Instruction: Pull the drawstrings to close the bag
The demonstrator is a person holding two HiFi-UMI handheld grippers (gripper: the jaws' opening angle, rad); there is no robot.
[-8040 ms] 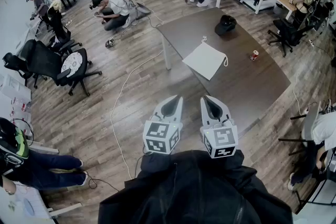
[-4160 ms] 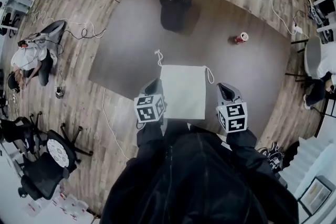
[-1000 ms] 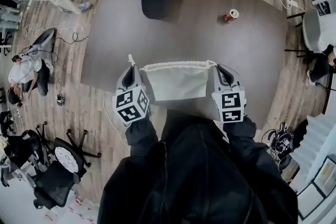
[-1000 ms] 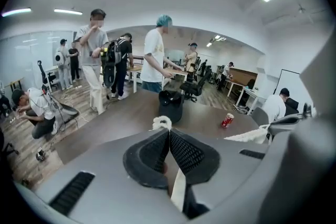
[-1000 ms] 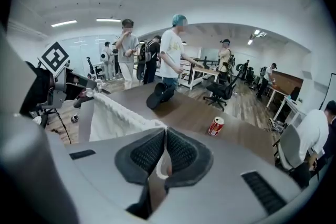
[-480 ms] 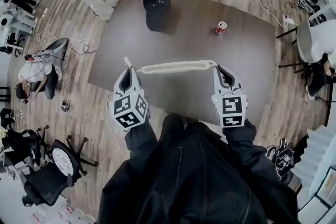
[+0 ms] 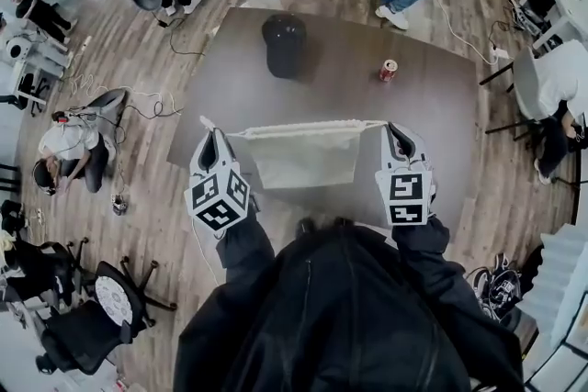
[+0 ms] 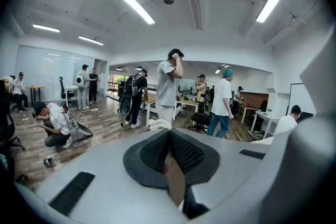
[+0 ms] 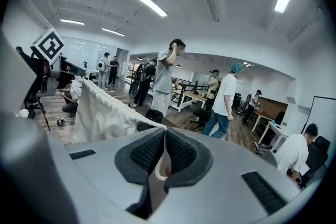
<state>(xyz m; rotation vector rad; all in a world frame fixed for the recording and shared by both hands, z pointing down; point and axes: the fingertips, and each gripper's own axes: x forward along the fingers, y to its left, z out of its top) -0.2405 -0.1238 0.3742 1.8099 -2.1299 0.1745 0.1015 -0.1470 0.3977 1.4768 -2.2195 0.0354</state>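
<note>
**No legible writing in any view**

Nothing here carries letters, digits or a brand name clear enough to read. The only signs are square black-and-white coded markers, which are patterns and not writing. They sit on the faces of the white cube point(image 7: 219, 200) at the near end of the left gripper point(image 7: 213, 140), and on the matching white cube point(image 7: 404, 199) of the right gripper point(image 7: 395, 135). One marker face point(image 9: 48, 45) of the left cube also shows at the upper left of the right gripper view. The small red drink can point(image 7: 388, 70), far right on the dark tabletop point(image 7: 432, 106), bears print too small to make out.
</note>
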